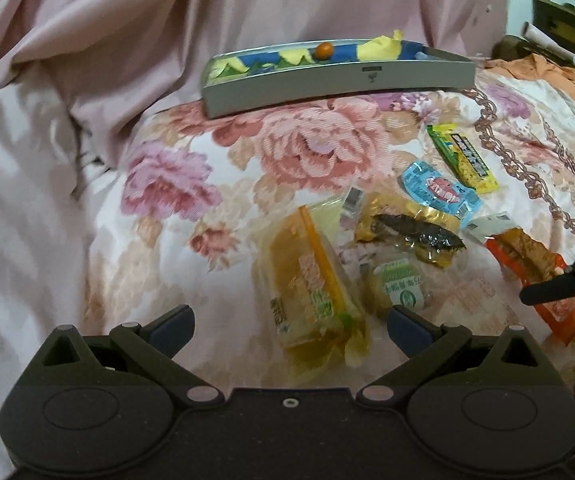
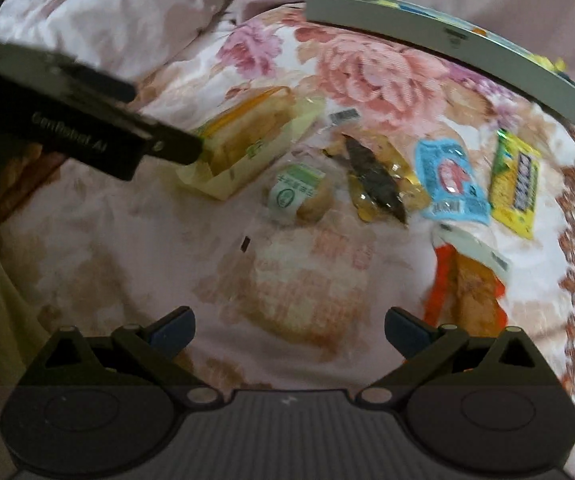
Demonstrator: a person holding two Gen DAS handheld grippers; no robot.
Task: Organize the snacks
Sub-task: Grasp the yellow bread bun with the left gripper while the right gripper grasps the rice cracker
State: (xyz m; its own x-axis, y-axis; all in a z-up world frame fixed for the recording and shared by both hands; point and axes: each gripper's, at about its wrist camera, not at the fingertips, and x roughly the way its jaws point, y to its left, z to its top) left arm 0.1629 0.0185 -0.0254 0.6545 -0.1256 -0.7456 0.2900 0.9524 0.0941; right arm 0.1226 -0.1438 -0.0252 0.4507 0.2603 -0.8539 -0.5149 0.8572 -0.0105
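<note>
At the bottom of the left wrist view the left gripper [image 1: 289,322] stands wide apart, holding nothing, with the near end of a long yellow cake packet [image 1: 313,292] lying between its blue-tipped fingers [image 1: 173,322] though no contact can be made out. Just right of that packet sits a small round pastry [image 1: 401,288] with a green label, and at the right edge an orange packet [image 1: 535,276] lies partly under the dark tip of the other tool. In the right wrist view the right gripper [image 2: 289,324] is equally wide open and empty over bare floral bedspread [image 2: 303,280], the orange packet just beside its right finger. Farther up, mid-frame, come a clear gold wrapper [image 1: 411,232] with something dark inside, then a light blue sachet [image 1: 439,192] and a yellow-green bar [image 1: 463,158] — six loose snacks in all, close together on the right half of the bedspread. Nothing blocks the left tongs from the cake packet; in the right view the left tool's black body crosses the upper left and covers that packet's end. Farthest, top centre, a grey tray [image 1: 339,86] rests on the bedspread, holding yellow wrappers and one orange ball [image 1: 322,49], with plain pink bedding [image 1: 87,40] bunched behind and to the left.
</note>
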